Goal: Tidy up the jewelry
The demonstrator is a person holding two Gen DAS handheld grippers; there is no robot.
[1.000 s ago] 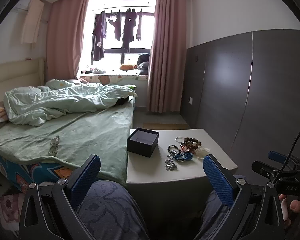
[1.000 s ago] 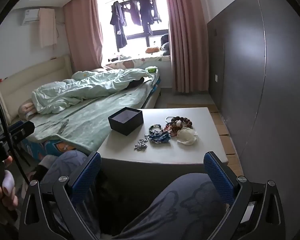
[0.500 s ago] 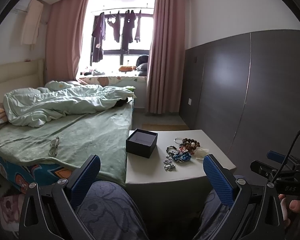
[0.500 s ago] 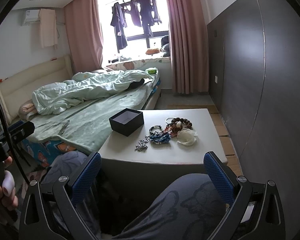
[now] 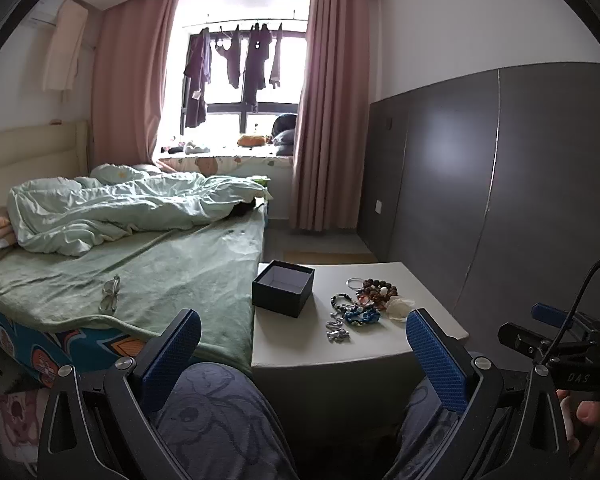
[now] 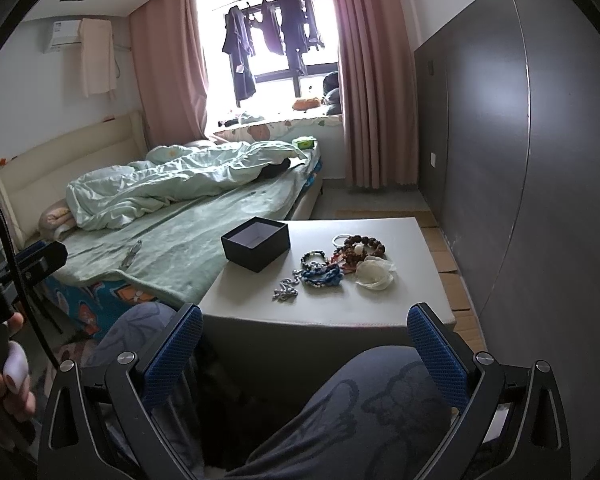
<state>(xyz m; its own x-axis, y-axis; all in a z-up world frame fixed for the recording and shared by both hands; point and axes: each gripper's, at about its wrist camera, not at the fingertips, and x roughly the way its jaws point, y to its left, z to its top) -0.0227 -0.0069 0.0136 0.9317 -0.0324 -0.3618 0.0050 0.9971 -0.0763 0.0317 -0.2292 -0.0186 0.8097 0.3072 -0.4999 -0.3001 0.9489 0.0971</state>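
Bedroom, low white table beside a bed — both grippers, left and right, hang over the person's knees with jaws spread wide, gripping nothing. Beyond, a dark box sits open at the table's left edge; jewelry is heaped mid-table, just right of it.

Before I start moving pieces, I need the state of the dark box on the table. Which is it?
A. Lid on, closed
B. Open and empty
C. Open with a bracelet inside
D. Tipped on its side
B: the dark box stands upright with no lid on it and only its pale lining shows inside, while the jewelry lies on the white table beside it.
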